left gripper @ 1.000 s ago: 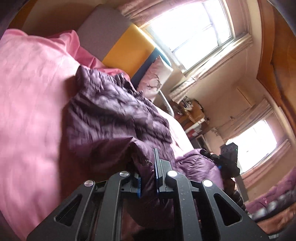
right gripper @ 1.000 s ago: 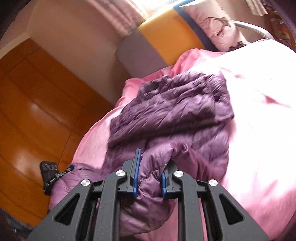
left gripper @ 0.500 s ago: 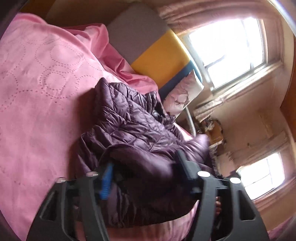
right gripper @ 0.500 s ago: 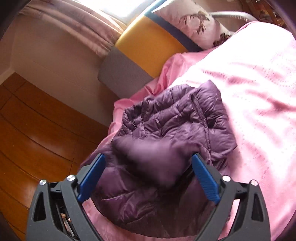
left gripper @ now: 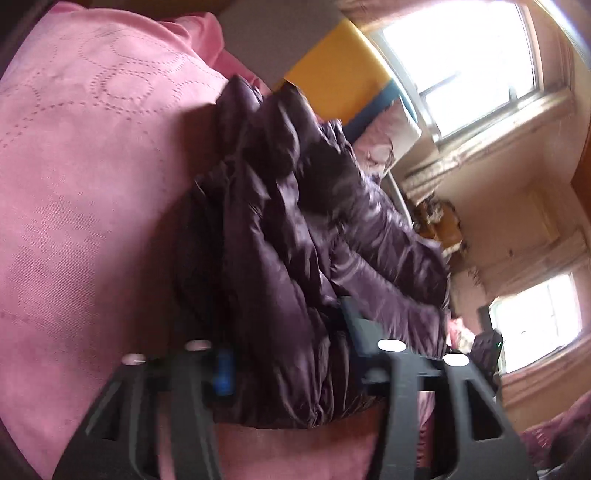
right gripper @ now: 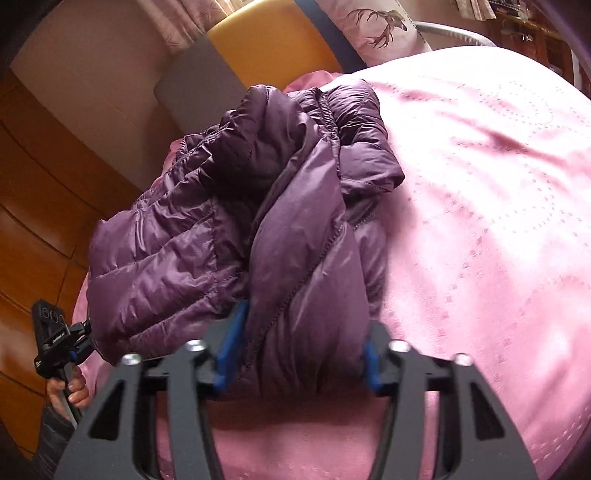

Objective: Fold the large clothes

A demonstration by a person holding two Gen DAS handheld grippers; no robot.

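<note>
A purple quilted down jacket (left gripper: 295, 221) lies bunched and folded on the pink bed cover (left gripper: 92, 184). In the left wrist view its near edge fills the gap of my left gripper (left gripper: 288, 354), whose jaws are closing on the puffy fabric. In the right wrist view the jacket (right gripper: 184, 240) has a thick fold between the blue pads (right gripper: 229, 347) of my right gripper (right gripper: 299, 354), and these jaws are closing too. The other gripper (right gripper: 55, 339), held by a hand (right gripper: 70, 391), shows at the jacket's left end.
A grey, yellow and blue headboard (right gripper: 266, 48) and a deer-print pillow (right gripper: 376, 29) stand at the bed's far end. A wooden wall (right gripper: 29, 184) borders the bed's left. The pink cover (right gripper: 480, 221) stretches to the right. Windows (left gripper: 461, 55) and a cluttered shelf (left gripper: 439, 221) lie beyond.
Both grippers let go of the thin fabric they pinched, opened wide, sank toward the bed, and have narrowed around the jacket's near edge. The jacket now lies lower and more bundled.
</note>
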